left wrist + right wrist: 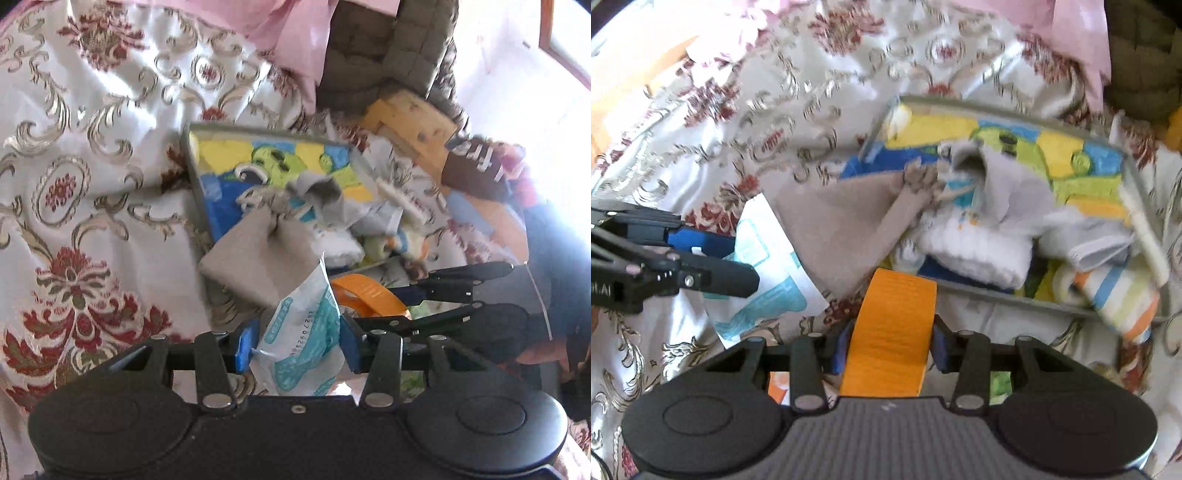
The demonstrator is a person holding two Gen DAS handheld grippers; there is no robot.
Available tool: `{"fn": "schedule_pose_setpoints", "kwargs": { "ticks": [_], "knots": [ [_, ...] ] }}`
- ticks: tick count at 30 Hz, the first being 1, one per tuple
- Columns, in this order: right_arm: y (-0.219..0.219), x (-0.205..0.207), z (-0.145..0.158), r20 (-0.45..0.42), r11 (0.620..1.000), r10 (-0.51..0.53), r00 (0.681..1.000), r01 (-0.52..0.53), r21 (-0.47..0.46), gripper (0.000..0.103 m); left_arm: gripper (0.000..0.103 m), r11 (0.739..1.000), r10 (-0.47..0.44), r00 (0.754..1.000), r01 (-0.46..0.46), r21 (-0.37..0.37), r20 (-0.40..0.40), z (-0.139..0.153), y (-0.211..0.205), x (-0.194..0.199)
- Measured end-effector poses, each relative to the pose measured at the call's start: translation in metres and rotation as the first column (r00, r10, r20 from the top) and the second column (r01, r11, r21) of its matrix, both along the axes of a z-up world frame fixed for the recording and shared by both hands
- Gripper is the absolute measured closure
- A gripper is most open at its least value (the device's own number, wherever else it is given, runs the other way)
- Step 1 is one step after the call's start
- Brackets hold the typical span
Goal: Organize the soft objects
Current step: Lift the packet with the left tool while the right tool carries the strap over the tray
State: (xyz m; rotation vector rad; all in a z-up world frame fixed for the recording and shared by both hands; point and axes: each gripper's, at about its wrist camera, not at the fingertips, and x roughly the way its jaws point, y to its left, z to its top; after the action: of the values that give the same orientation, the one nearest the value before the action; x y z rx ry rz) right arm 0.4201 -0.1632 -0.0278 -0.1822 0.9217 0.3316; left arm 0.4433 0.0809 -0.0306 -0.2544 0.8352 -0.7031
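My left gripper (295,349) is shut on a white and teal tissue packet (303,332), held above the patterned cloth; the packet also shows in the right wrist view (768,258), with the left gripper (716,258) around it. My right gripper (888,349) is shut on an orange tape roll (892,328), which shows in the left wrist view (365,295). Ahead lies a grey tray (964,105) lined with a colourful cartoon towel (1071,155). On it lie a beige drawstring pouch (846,229), a grey sock (1008,192), a white folded cloth (979,254) and a striped sock (1115,295).
A white cloth with red and gold flowers (85,177) covers the surface. A pink cloth (280,26) and an olive quilted cushion (388,48) lie behind the tray (195,177). A yellow wooden block (410,122) and a brown toy football (476,166) lie to its right.
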Motion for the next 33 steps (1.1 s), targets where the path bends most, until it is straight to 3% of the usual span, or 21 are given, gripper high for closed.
{"fn": "schedule_pose_setpoints", "kwargs": {
  "ticks": [7, 14, 21, 27, 33],
  "knots": [
    [-0.027, 0.004, 0.037, 0.107, 0.999, -0.039, 0.994, 0.037, 0.014, 0.056, 0.054, 0.995, 0.081, 0.993, -0.075, -0.07, 0.086, 0.027, -0.001, 0.016],
    [-0.053, 0.032, 0.058, 0.214, 0.982, -0.186, 0.959, 0.175, 0.069, 0.055, 0.054, 0.969, 0.237, 0.965, -0.226, -0.099, 0.116, 0.027, -0.022, 0.055],
    [-0.077, 0.074, 0.044, 0.185, 0.961, -0.271, 0.945, 0.255, 0.108, 0.054, 0.053, 0.964, 0.235, 0.967, -0.218, -0.15, 0.102, 0.019, -0.063, 0.09],
    [-0.092, 0.1, 0.026, 0.15, 0.93, -0.355, 0.923, 0.332, 0.158, 0.057, 0.053, 0.951, 0.258, 0.965, -0.246, -0.19, 0.041, 0.001, -0.079, 0.108],
    [-0.092, 0.115, 0.015, 0.128, 0.933, -0.349, 0.929, 0.331, 0.139, 0.057, 0.052, 0.943, 0.282, 0.959, -0.282, -0.176, -0.021, -0.021, -0.082, 0.12]
  ]
}}
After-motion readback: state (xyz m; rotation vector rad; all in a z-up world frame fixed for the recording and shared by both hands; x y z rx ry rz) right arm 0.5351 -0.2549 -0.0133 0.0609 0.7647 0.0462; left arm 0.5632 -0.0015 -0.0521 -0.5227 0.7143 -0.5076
